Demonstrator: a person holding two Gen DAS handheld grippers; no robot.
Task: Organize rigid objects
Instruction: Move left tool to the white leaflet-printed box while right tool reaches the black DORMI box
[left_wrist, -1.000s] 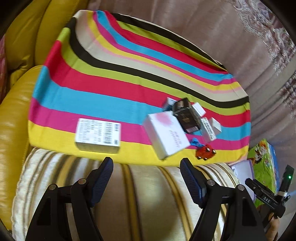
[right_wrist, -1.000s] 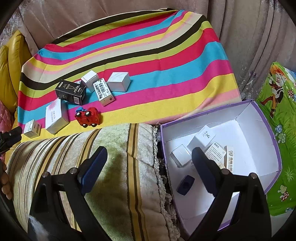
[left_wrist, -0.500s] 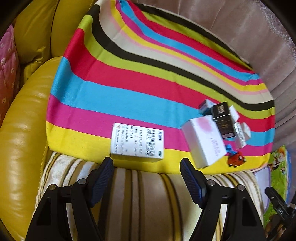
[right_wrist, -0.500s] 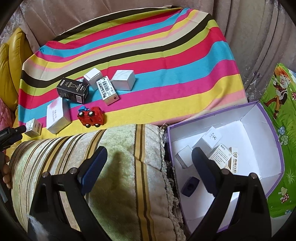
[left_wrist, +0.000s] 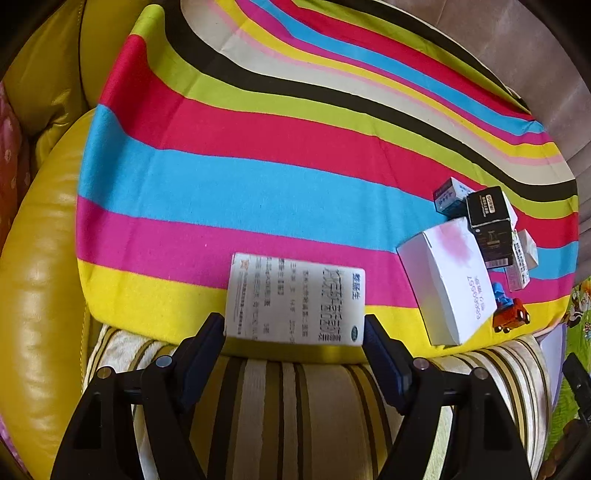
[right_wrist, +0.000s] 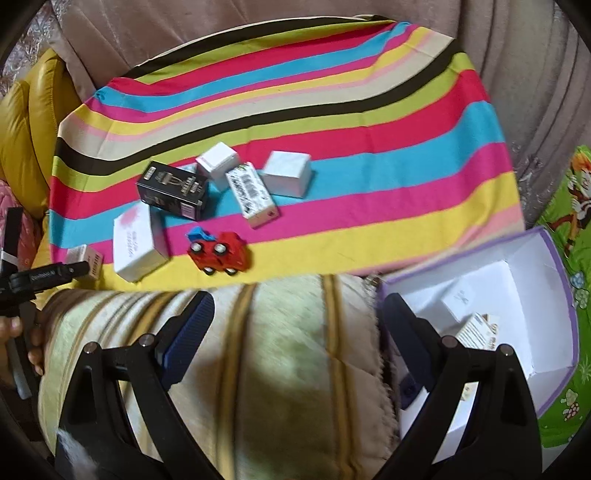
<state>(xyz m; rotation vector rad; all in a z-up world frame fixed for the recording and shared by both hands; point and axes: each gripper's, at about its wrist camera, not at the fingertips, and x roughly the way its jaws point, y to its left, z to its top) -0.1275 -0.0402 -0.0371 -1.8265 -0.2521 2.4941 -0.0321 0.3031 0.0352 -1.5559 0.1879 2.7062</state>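
White medicine box (left_wrist: 295, 301) (printed face up) sits between left gripper (left_wrist: 294, 336) fingertips.

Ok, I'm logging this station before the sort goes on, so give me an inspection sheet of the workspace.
Surface: striped cloth over a seat, striped cushion at its near edge.
Job's things: white printed box near the cloth's front edge; white box with pink patch, black box, barcode box, two small white boxes, red toy car.
Clutter: purple-edged white box already holding small cartons.
Grippers: left gripper open, its fingertips either side of the printed box's near end; whether they touch is unclear. Right gripper open, empty, over the cushion.
Cables: nothing seen.
Surroundings: yellow leather cushions, beige upholstery, green cartoon mat.
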